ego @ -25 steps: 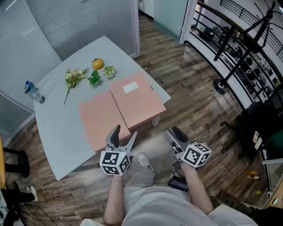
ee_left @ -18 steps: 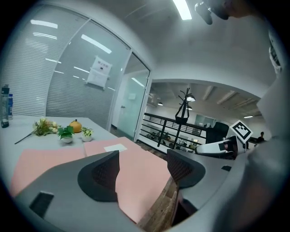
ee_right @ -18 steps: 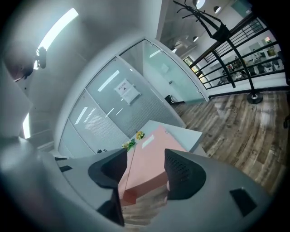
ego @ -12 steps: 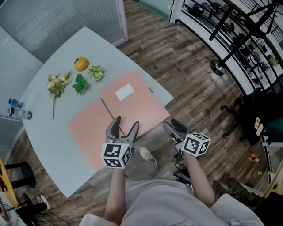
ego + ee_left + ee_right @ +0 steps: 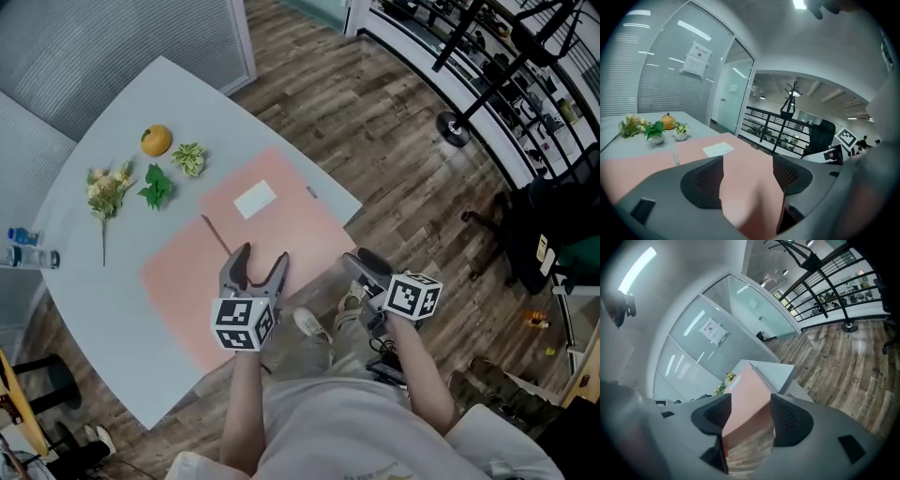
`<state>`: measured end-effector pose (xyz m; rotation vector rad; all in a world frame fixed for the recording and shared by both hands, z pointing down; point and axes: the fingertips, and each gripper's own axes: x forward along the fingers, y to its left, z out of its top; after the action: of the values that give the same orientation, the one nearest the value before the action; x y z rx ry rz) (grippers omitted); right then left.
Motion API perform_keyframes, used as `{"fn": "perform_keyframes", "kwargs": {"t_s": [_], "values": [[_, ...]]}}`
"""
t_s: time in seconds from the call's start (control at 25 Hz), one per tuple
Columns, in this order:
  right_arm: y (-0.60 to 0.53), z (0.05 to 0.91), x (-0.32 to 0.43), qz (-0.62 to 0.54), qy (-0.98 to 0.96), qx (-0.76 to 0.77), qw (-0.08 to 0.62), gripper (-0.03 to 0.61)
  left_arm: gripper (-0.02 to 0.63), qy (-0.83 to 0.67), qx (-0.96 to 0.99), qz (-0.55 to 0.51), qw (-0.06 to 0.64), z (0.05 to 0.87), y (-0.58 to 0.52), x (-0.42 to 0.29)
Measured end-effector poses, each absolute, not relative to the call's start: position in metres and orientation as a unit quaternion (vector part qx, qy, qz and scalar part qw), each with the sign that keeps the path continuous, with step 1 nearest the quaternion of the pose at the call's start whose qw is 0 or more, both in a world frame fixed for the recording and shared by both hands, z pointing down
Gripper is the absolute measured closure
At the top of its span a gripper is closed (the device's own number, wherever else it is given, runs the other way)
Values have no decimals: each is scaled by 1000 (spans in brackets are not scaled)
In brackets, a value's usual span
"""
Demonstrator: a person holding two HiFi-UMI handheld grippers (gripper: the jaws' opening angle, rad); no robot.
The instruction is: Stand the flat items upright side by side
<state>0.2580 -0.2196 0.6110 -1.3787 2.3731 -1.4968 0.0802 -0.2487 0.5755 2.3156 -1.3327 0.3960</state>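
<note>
Two pink flat folders lie side by side on the pale grey table [image 5: 103,281]. The right folder [image 5: 286,225] carries a white label [image 5: 254,199]; the left folder [image 5: 178,277] is plain. My left gripper [image 5: 259,268] hovers open over the folders' near edge, at the seam between them. In the left gripper view the pink folder [image 5: 740,161] shows between the open fingers of the left gripper [image 5: 747,171]. My right gripper [image 5: 363,270] is open over the floor, just off the table's near right edge. In the right gripper view the right gripper [image 5: 749,416] faces the folder [image 5: 747,392] from a distance.
At the table's far side stand an orange fruit [image 5: 156,140], a small potted plant [image 5: 189,157], a green leafy sprig [image 5: 155,187] and a flower stem [image 5: 105,187]. A water bottle [image 5: 23,246] lies at the left edge. A stand's base [image 5: 453,127] and dark chair [image 5: 553,225] are right.
Both grippers have moved forward and down toward the table's near edge. The left one now hangs further over the folders. Both stay open.
</note>
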Motion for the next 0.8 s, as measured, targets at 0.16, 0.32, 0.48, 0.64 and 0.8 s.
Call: {"fn": "perform_keyframes", "kwargs": {"t_s": [0.16, 0.32, 0.48, 0.64, 0.8], "values": [[-215, 622, 256, -496, 756, -427, 1, 314, 299, -477, 836, 154, 223, 582, -250, 85], [-213, 639, 261, -508, 749, -425, -8, 311, 299, -470, 836, 177, 221, 589, -251, 88], [-219, 652, 268, -526, 738, -423, 9, 303, 299, -461, 838, 188, 223, 598, -255, 91], [-225, 663, 262, -563, 724, -397, 45, 301, 299, -452, 837, 215, 223, 609, -255, 92], [-225, 673, 257, -580, 721, -375, 45, 280, 299, -434, 841, 236, 221, 618, -254, 104]]}}
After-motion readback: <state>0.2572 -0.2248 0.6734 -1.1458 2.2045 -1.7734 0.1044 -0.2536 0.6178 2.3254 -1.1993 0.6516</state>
